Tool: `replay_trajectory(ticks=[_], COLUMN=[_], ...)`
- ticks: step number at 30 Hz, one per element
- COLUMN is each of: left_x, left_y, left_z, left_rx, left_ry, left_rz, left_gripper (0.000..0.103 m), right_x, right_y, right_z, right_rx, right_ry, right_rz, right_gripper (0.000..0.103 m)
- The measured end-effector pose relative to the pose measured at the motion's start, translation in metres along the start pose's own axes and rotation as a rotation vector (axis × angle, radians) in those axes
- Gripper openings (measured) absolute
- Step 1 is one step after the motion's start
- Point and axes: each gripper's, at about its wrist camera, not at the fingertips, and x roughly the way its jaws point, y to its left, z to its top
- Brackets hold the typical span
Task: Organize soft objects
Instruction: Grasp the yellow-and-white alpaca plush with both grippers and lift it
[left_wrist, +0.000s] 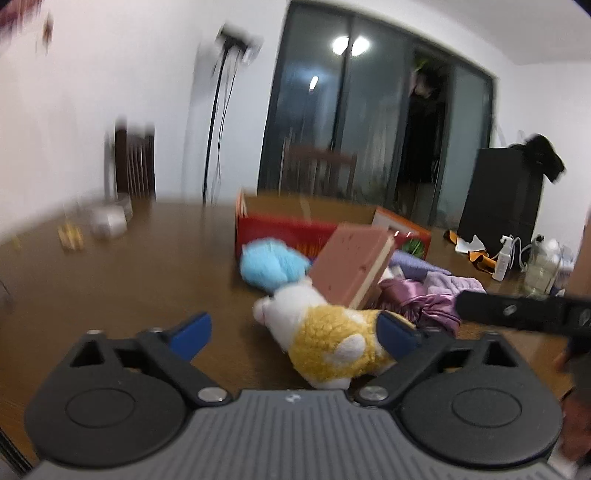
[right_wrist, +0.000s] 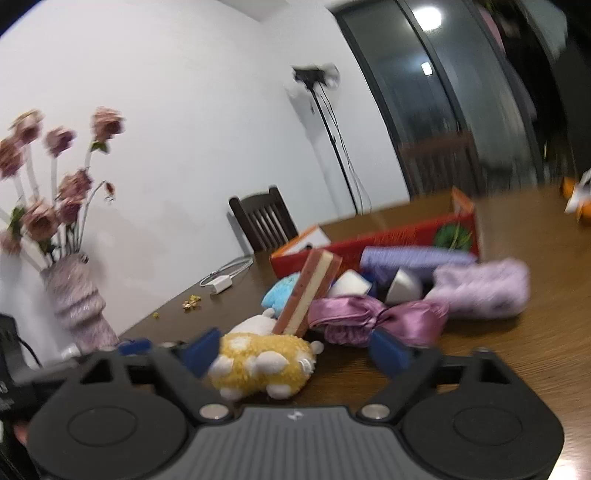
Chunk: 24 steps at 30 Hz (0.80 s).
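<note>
No legible text or labels.

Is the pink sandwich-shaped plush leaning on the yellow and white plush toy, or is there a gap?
Touching. In the right wrist view the pink sandwich plush stands tilted with its lower end resting against the yellow and white plush toy; no gap shows.

Yellow-white plush toy (left_wrist: 325, 343) between parted left tongs (left_wrist: 295, 328) on table (left_wrist: 129, 288)

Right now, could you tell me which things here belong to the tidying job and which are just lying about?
For the job: yellow-and-white plush, blue plush, pink sandwich cushion, purple satin bundle, lilac fluffy piece, red box.

Lying about: flower vase, white charger, spray bottle.
</note>
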Motion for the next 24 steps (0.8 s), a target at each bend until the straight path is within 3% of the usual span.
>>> replay_trajectory(ticks=[4,5,6,9,15,18,21,24], left_x=[0.041,0.043,0.046,0.046,0.007,0.009,0.014,0.003], left_y=[0.035,0.038,0.039,0.038,0.037,0.042,0.044,0.034], left_z=[0.011,0.012,0.013,0.011,-0.005,-0.013,-0.016,-0.008], left_rx=[-0.284,-0.316,-0.32,-0.328,-0.328,-0.34,-0.393,-0.353], left_ry=[0.13,0.138,0.144,0.172,0.187,0.203,0.21,0.154], left_rz=[-0.143,-0.165,-0.184,-0.188,-0.217,-0.262,-0.291,-0.268], left_gripper=[0.064,0.06,0.058,0.051,0.052,0.062,0.058,0.056], right_x=[0.044,0.054,0.062,0.077,0.05,0.038,0.036,0.033], right_y=[-0.005,-0.006,-0.008,-0.013,-0.002,0.001,-0.001,0.001], right_z=[0.002,0.002,0.001,-0.002,-0.015,-0.024,-0.027,-0.025], right_rx=[0.058,0.072,0.093,0.169,0.179,0.172,0.181,0.172], right_ry=[0.052,0.067,0.084,0.131,0.177,0.187,0.186,0.175], right_rz=[0.013,0.008,0.003,0.052,0.108,0.119,0.12,0.124], right_gripper=[0.073,0.073,0.071,0.049,0.046,0.044,0.044,0.044])
